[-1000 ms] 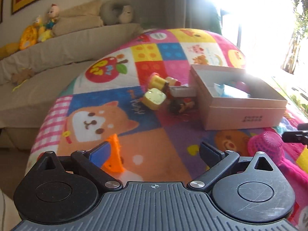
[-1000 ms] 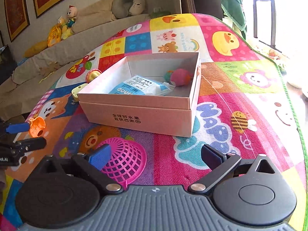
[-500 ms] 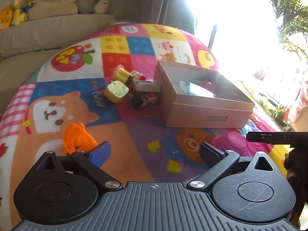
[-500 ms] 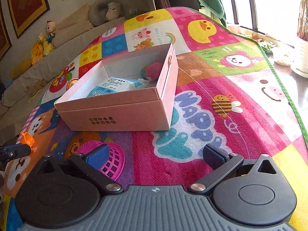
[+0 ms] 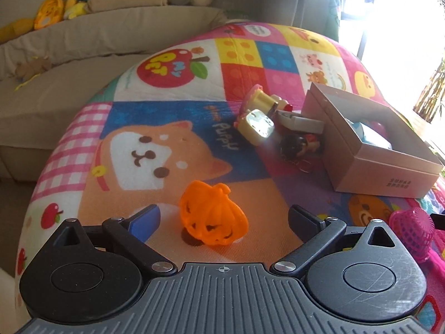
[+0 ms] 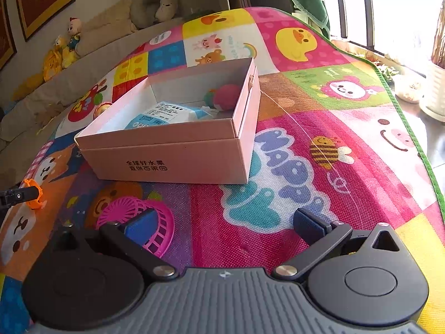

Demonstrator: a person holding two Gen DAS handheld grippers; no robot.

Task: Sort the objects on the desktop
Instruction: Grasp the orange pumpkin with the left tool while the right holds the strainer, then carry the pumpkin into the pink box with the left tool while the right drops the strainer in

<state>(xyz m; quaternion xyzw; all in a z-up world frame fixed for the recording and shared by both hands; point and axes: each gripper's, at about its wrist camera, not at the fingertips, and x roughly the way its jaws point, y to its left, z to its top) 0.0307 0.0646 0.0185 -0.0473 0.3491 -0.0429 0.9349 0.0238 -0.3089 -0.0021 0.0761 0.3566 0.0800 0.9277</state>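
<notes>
Left wrist view: left gripper low over the play mat, jaws wide apart, nothing clamped; orange pumpkin toy lies tilted on the mat between the two fingers, nearer the blue-padded left one, touching neither; further off, a yellow toy and a dark-haired figure with a key ring sit in a small cluster just beside the left wall of the pink cardboard box; pink mesh basket at the right edge, near the box's front corner.

Right wrist view: right gripper also spread open and empty, above the mat; pink mesh basket lies on its side partly behind the left finger; box stands open ahead, holding a blue-and-white packet and a pink ball at the far right corner; pumpkin toy at the far left edge, well apart from the box, partly hidden by a dark finger of the other gripper.
</notes>
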